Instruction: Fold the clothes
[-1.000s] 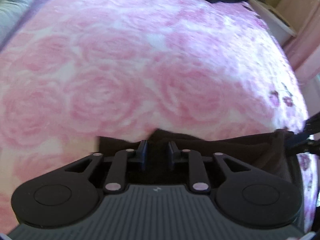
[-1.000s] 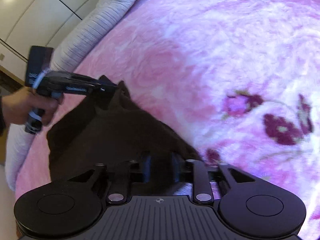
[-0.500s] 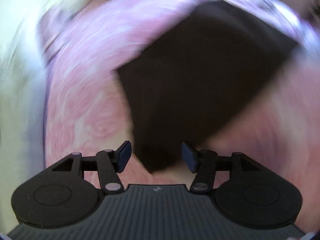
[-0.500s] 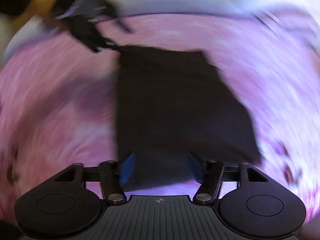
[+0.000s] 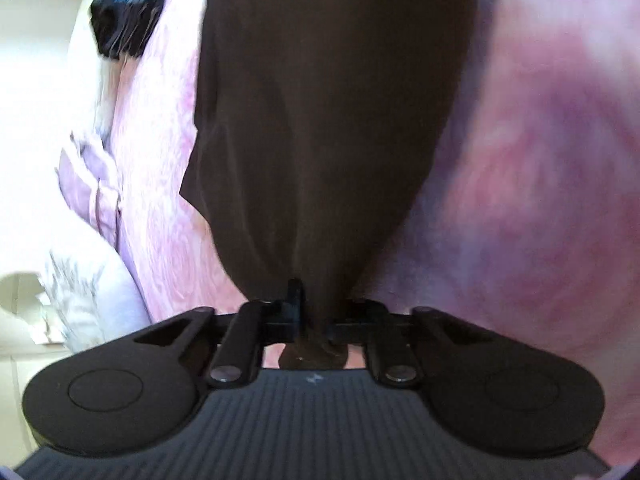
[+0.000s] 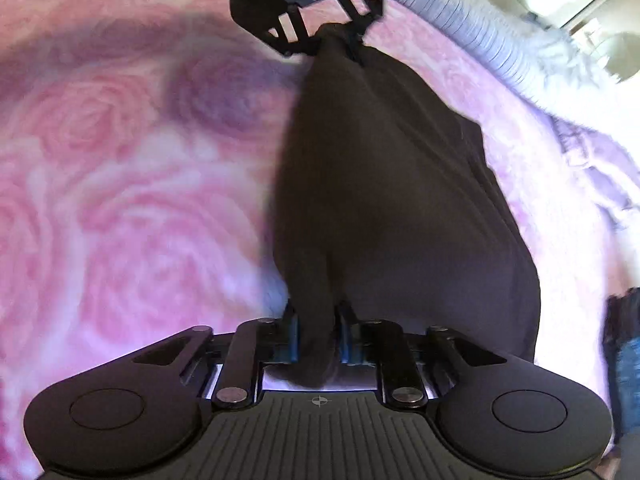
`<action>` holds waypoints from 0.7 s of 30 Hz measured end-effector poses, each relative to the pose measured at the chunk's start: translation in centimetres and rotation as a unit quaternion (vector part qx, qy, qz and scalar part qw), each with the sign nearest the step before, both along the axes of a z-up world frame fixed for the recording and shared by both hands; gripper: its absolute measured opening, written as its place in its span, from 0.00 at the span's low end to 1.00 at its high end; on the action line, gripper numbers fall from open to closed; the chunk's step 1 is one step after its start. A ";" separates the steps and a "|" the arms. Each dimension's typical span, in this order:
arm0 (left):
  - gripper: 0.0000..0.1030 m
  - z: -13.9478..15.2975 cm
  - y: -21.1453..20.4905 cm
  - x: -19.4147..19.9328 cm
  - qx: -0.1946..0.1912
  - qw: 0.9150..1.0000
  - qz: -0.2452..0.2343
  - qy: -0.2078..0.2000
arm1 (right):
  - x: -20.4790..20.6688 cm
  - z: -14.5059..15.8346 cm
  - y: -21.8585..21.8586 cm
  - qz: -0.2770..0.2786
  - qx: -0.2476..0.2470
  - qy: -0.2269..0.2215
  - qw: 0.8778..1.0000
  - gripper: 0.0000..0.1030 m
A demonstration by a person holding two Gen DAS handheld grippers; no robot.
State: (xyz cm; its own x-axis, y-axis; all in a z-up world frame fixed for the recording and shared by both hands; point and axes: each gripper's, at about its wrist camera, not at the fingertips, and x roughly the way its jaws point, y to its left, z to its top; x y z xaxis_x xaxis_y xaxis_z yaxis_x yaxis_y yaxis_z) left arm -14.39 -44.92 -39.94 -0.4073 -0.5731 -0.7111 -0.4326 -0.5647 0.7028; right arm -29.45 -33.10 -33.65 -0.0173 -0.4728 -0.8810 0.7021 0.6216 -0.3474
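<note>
Currently | I have left tongs (image 5: 310, 312) and right tongs (image 6: 318, 336) just clamped on opposite ends of the dark garment (image 6: 392, 200), above the bed (image 6: 120, 200) | fold unfinished; laying flat remains.

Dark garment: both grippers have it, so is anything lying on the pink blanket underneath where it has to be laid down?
Nothing visible. The dark garment hangs between the left gripper and right gripper over bare pink blanket.
</note>
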 end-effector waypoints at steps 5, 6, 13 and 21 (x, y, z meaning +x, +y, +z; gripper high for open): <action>0.06 5.2 5.7 0.1 0.088 0.995 0.042 0.017 | -5.0 5.1 1.9 0.027 0.000 0.039 0.999 0.11; 0.06 6.0 7.3 -0.1 0.107 0.992 0.055 0.022 | -6.0 6.0 2.6 0.027 -0.003 0.052 0.998 0.11; 0.09 4.2 15.7 -2.6 0.182 0.972 0.147 0.037 | -11.0 3.7 6.6 -0.028 0.034 0.108 0.993 0.11; 0.22 7.3 14.6 1.1 0.246 0.939 0.234 0.047 | -11.8 4.9 9.3 -0.192 0.051 0.025 0.980 0.18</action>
